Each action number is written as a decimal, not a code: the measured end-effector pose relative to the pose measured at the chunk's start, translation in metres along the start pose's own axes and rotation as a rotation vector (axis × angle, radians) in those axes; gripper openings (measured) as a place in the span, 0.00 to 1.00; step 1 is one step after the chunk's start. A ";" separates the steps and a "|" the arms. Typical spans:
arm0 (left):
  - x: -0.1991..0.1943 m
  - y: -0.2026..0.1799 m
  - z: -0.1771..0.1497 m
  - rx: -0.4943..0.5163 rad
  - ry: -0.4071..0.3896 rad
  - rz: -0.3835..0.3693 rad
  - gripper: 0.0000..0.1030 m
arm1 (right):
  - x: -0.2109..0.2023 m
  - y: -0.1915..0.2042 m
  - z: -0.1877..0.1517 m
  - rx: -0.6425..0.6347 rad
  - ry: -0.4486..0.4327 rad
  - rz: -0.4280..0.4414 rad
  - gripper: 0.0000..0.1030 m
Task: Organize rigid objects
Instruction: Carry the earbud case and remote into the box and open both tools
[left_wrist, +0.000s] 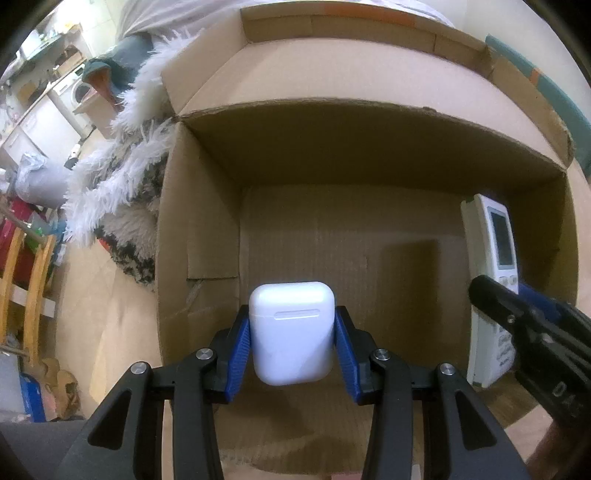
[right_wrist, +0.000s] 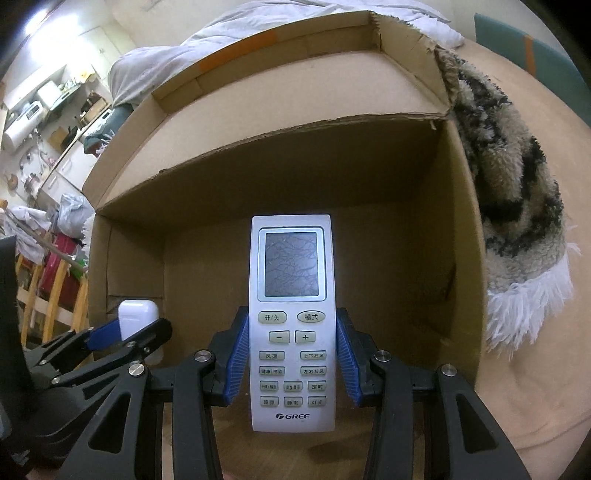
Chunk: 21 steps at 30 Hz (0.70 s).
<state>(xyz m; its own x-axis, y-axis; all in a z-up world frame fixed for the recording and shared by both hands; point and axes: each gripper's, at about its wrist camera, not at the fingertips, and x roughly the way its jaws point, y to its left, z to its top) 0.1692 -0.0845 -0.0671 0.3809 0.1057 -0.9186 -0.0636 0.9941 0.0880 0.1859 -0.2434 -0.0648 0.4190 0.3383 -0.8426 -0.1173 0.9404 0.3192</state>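
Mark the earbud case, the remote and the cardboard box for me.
earbud case (left_wrist: 291, 332), left wrist view, middle of its front face.
remote (right_wrist: 291, 317), right wrist view, its keypad just under the screen.
cardboard box (left_wrist: 369, 147), left wrist view, inner face of the far wall.

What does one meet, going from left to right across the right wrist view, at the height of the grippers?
left gripper holding the white earbuds case → blue left pad of the right gripper → Gree remote control → right wall of the cardboard box → shaggy rug
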 end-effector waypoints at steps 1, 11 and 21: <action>0.001 -0.002 0.000 0.009 -0.003 0.010 0.38 | 0.000 -0.001 0.000 0.005 0.001 0.003 0.45; 0.013 -0.003 0.002 0.034 0.000 0.065 0.38 | -0.013 -0.012 0.003 0.062 -0.046 0.019 0.46; -0.014 -0.012 0.002 0.065 -0.052 0.075 0.70 | -0.041 -0.008 0.010 0.032 -0.145 0.057 0.71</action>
<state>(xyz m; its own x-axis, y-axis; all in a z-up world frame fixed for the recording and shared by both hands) 0.1666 -0.0979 -0.0547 0.4248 0.1793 -0.8874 -0.0341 0.9827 0.1822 0.1788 -0.2647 -0.0284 0.5388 0.3799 -0.7519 -0.1167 0.9176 0.3800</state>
